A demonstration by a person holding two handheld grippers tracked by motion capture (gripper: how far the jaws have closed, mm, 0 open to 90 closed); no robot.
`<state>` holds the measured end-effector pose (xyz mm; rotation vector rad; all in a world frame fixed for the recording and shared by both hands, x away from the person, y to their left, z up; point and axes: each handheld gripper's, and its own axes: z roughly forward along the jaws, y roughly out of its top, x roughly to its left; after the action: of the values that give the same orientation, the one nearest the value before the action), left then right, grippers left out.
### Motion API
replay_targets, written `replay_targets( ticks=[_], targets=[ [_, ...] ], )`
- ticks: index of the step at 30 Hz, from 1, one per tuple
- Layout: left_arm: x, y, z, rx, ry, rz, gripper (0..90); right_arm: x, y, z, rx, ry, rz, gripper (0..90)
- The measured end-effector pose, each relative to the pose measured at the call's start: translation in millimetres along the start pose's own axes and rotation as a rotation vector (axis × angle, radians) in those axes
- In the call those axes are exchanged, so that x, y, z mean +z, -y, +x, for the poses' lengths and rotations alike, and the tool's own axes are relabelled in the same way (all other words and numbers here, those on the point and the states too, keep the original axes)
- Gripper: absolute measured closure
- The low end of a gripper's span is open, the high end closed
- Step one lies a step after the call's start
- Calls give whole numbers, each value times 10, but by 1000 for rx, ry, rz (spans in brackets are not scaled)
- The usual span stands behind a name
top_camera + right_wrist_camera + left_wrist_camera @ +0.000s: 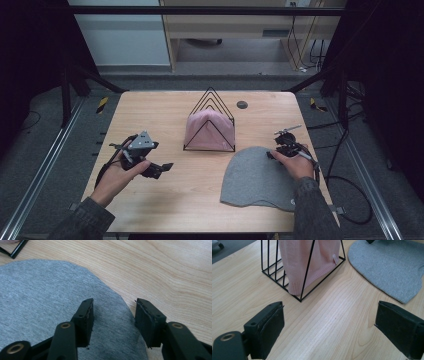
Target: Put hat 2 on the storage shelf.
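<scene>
- Lying flat on the bench (165, 200) at the person's right, the grey beanie (255, 177) is spread open-side toward the near edge, its rounded crown toward the wire rack; flat and unfolded, it offers only a thin edge to pinch.
- The right gripper (113, 315) sits over the beanie's far right rim. In the right gripper view its fingers are parted, one finger (86, 315) over the grey fabric and the other at the cloth's edge above bare wood, so the rim lies between them, not yet gripped. This straddling placement suggests a pinch of the edge is being prepared.
- Whether the fingertips touch the cloth cannot be told.
- The pink beanie (210, 131) stands upright in the black wire rack (210, 122) at the bench's middle, held between the rack's triangular wires; its hem rests at the rack's base. The grey beanie lies just beside the rack's near right corner.
- The left gripper (150, 162) is held above the bench's left part, well apart from both hats. Its fingers (272, 327) are spread wide and empty, pointed toward the rack, apparently waiting.
- A small dark round disc (242, 104) lies on the bench behind the rack.
</scene>
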<state>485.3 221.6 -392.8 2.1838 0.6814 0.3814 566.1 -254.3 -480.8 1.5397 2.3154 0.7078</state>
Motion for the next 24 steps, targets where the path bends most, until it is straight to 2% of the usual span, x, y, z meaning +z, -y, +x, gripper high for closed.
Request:
replay_targets(
  ticks=[3,7,10,13,18,24],
  targets=[
    [-9,3,-14,-2,0,-6,79,-8,9,10,-9,-4,0,569],
    [1,12,-45,-3,2,-1,80,-26,30,37,-35,-20,-6,711],
    [32,25,-62,-18,18,23,148,-40,57,61,-47,-42,-15,812],
    [65,38,-86,-24,37,37,142,-90,79,80,-61,-41,-44,840],
    [121,40,-116,-39,61,46,122,-351,73,189,-90,-71,-118,844],
    [174,38,-220,-40,92,51,109,-788,41,423,-171,-101,-239,846]
  ],
)
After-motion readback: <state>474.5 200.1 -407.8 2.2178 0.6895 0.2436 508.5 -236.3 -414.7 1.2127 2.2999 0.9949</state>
